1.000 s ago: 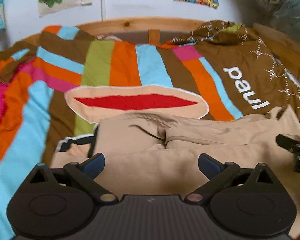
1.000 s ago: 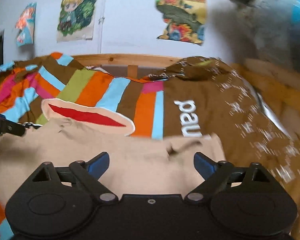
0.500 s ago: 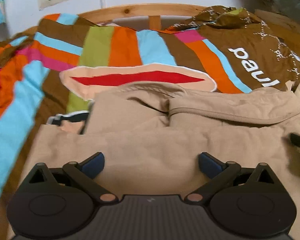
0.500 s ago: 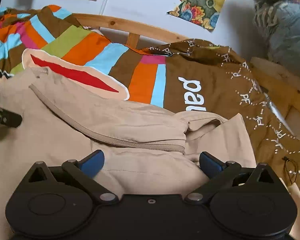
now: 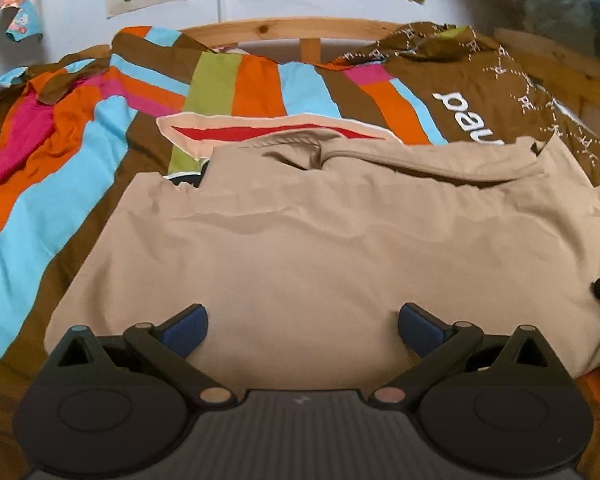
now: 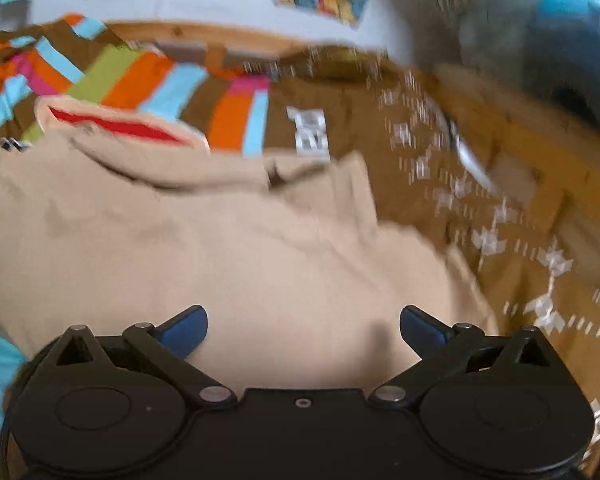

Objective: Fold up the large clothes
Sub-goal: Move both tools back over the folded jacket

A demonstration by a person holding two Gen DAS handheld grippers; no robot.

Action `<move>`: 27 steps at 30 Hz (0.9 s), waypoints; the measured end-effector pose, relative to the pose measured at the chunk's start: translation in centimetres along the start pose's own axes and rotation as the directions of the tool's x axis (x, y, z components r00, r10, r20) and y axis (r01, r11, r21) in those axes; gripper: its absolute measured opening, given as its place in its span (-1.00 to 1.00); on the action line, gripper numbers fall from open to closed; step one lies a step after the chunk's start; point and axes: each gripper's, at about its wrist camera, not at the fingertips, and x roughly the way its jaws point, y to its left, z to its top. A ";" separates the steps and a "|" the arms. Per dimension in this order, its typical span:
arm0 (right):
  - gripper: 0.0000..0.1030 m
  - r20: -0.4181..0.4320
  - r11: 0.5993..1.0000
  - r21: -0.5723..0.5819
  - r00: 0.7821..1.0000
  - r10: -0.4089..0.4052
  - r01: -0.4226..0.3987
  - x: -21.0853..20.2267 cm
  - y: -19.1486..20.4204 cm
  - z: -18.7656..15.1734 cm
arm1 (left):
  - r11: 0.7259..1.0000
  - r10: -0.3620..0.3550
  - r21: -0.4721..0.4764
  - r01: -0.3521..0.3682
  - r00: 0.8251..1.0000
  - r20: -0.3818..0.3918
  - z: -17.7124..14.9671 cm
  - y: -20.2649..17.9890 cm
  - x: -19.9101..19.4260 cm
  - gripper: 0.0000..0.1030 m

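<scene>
Striped bedspread (image 5: 80,168), garment's (image 5: 320,248) far edge apparently tucked.

From my left wrist view I can read white lettering on the brown part of the bedspread (image 5: 472,92): "pau", upside down as I see it, its last letters hidden behind the edge of the beige garment (image 5: 324,248). Small white "PF" marks (image 5: 523,100) dot the same brown cloth. My right wrist view is too blurred to read any of it
</scene>
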 end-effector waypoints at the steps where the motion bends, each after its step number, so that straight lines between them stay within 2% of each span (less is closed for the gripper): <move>1: 0.98 -0.015 1.000 0.005 1.000 0.011 -0.011 0.7 0.0 -0.4 | 1.000 -0.001 -0.001 0.001 1.000 -0.001 0.0 0.1 0.2 1.00; 5: 0.99 0.004 1.000 -0.017 1.000 0.011 -0.011 1.4 0.7 -1.1 | 1.000 0.002 -0.003 -0.002 1.000 0.031 -0.7 0.0 0.0 1.00; 8: 0.98 0.006 1.000 0.000 1.000 0.013 -0.013 1.0 0.6 -1.0 | 0.999 0.008 -0.037 -0.008 1.000 0.017 -0.5 0.6 -1.3 0.99; 12: 0.98 0.065 0.999 0.028 0.998 0.017 -0.019 -0.6 0.0 -0.5 | 0.990 0.024 -0.140 -0.016 0.998 0.053 -1.2 2.8 -4.7 0.99; 15: 0.98 0.143 0.999 0.033 0.989 0.033 -0.038 -1.7 -0.1 0.1 | 0.970 0.054 -0.240 -0.044 0.998 0.037 -2.6 4.9 -6.7 0.99; 19: 0.98 0.214 0.997 0.010 0.974 0.070 -0.074 -2.9 0.3 0.6 | 0.946 -0.005 -0.323 0.003 1.000 -0.006 -3.1 7.5 -6.2 0.99; 21: 0.98 0.242 0.996 -0.007 0.966 0.091 -0.092 -3.2 0.6 0.9 | 0.923 -0.050 -0.383 0.044 0.999 -0.006 -2.9 8.7 -5.5 0.99; 24: 0.98 0.245 0.993 -0.024 0.962 0.119 -0.117 -2.9 1.3 1.0 | 0.895 -0.117 -0.435 0.098 0.993 -0.017 -2.1 9.7 -3.8 0.99; 27: 0.98 0.237 0.989 -0.034 0.960 0.150 -0.146 -2.5 1.9 0.9 | 0.891 -0.130 -0.442 0.102 0.991 -0.033 -1.4 9.9 -2.3 0.99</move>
